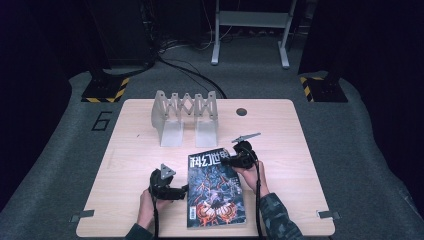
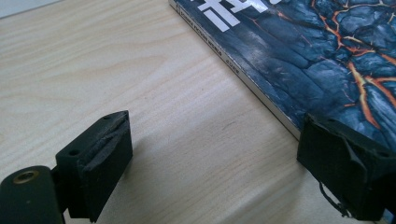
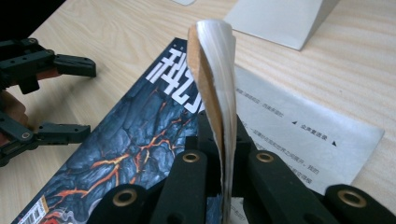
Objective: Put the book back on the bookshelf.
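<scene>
A magazine (image 1: pixel 215 195) with a dark blue cover and orange cracks lies flat on the wooden table (image 1: pixel 135 150), near its front edge. My right gripper (image 1: pixel 226 161) is at the magazine's far right corner. In the right gripper view it (image 3: pixel 222 135) is shut on a curled-up bundle of cover and pages (image 3: pixel 217 56), lifted off a white printed page (image 3: pixel 303 130). My left gripper (image 1: pixel 183 190) sits at the magazine's left edge. In its own view the gripper (image 2: pixel 219 154) is open: one jaw over bare table, the other over the cover (image 2: pixel 327 51) by the spine.
A grey accordion-style rack (image 1: pixel 185 107) stands at the back middle of the table, its white base (image 3: pixel 280 18) just beyond the magazine. A round hole (image 1: pixel 241 111) is in the table's far right part. Cables and a metal frame (image 1: pixel 250 30) are on the floor behind.
</scene>
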A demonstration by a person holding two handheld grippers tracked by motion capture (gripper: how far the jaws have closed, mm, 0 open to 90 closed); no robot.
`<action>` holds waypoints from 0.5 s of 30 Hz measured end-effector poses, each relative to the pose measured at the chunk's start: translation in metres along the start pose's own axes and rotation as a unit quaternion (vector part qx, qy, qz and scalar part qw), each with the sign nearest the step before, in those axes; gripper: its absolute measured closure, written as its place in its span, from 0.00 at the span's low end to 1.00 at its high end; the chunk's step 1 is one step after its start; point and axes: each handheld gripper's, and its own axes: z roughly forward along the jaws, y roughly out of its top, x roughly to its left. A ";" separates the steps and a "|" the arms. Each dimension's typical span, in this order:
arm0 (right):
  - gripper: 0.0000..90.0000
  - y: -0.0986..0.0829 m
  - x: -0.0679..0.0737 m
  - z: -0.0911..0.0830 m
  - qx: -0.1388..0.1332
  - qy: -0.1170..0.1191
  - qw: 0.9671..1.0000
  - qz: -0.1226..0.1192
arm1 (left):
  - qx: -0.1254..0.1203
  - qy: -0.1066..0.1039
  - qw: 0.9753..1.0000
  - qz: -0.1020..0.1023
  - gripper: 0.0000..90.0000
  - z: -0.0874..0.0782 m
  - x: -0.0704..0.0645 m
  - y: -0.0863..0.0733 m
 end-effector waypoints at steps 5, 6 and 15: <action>0.99 0.003 0.012 -0.006 -0.019 0.002 0.999 -0.040 | -0.012 -0.046 0.998 -0.044 0.08 -0.003 0.005 0.004; 0.99 0.003 0.015 -0.007 -0.023 -0.001 0.999 -0.049 | -0.012 -0.055 0.997 -0.047 0.07 -0.004 0.005 0.005; 0.99 0.003 0.032 -0.014 -0.055 -0.009 0.995 -0.083 | -0.019 -0.097 0.994 -0.056 0.06 0.000 0.001 0.013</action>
